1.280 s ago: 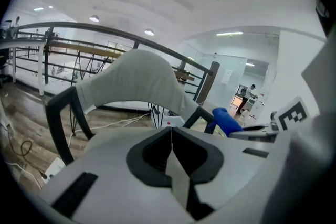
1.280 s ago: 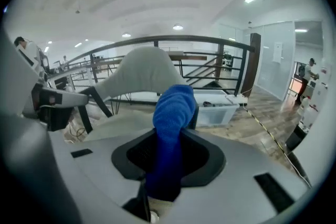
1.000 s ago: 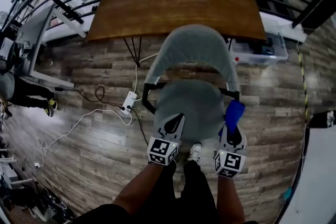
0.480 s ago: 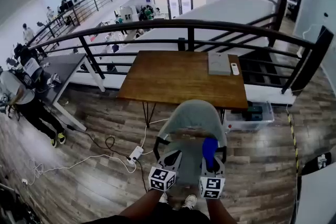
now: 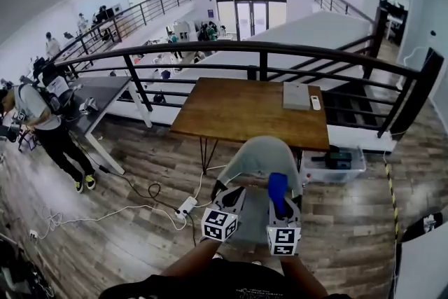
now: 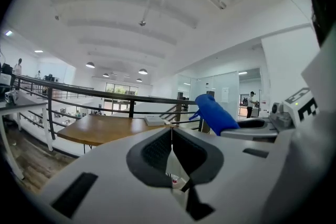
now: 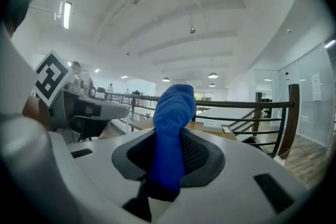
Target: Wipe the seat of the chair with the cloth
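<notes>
The grey chair (image 5: 262, 156) stands before me with its back against the table; its seat is mostly hidden behind my grippers. My right gripper (image 5: 280, 205) is shut on a blue cloth (image 5: 278, 190), which sticks up out of the jaws (image 7: 171, 128). My left gripper (image 5: 233, 195) is beside it, shut with nothing between its jaws (image 6: 171, 132). The left gripper view also catches the blue cloth (image 6: 215, 113) to its right. Both grippers point level toward the railing rather than down at the seat.
A brown wooden table (image 5: 238, 115) carries a grey flat box (image 5: 296, 96) and a small remote (image 5: 315, 102). Behind it runs a black railing (image 5: 259, 49). A clear bin (image 5: 337, 162) sits under the table's right end. A power strip (image 5: 185, 206) with cables lies left of the chair. A person (image 5: 42, 119) stands far left.
The head view has swung up from the chair seat to the room. Both grippers have lifted and drawn closer together, the blue cloth still in the right one.
</notes>
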Motion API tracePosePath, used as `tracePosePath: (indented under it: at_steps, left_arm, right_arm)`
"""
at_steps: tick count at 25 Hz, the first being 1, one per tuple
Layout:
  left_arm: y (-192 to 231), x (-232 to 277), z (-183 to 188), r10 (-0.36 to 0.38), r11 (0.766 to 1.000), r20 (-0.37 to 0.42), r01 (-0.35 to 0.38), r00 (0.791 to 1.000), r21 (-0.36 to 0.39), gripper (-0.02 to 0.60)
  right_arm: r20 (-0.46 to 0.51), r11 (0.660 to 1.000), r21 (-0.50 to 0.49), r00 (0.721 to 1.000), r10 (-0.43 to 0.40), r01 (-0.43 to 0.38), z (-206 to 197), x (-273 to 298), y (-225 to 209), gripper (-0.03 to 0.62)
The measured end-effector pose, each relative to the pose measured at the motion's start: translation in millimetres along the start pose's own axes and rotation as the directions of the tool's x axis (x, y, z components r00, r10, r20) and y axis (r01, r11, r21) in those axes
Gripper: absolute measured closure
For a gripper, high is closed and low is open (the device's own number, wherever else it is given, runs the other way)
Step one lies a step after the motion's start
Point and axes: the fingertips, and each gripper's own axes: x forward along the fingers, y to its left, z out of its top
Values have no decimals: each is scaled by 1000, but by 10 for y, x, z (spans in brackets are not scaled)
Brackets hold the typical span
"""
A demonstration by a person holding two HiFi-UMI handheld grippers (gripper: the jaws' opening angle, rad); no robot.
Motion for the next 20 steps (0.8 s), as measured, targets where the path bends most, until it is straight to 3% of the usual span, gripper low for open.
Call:
tracePosePath:
  at_steps: [6,11,20]
  left_arm:
    - [-38,-174,237,29,997,51,-32,998,64,572]
    - [56,-335,360,71,995,97,-76,993,59,571]
    - [40,-495,287,104,993,89,-109,991,50,572]
  right_arm:
    - [78,1000,-10,997,12,-11,150,-85,-26,487]
    - [106,999,-25,994,32,-30,212,-123,55,487]
    - [111,998,-28,992,59,-56,238,-201,100,487]
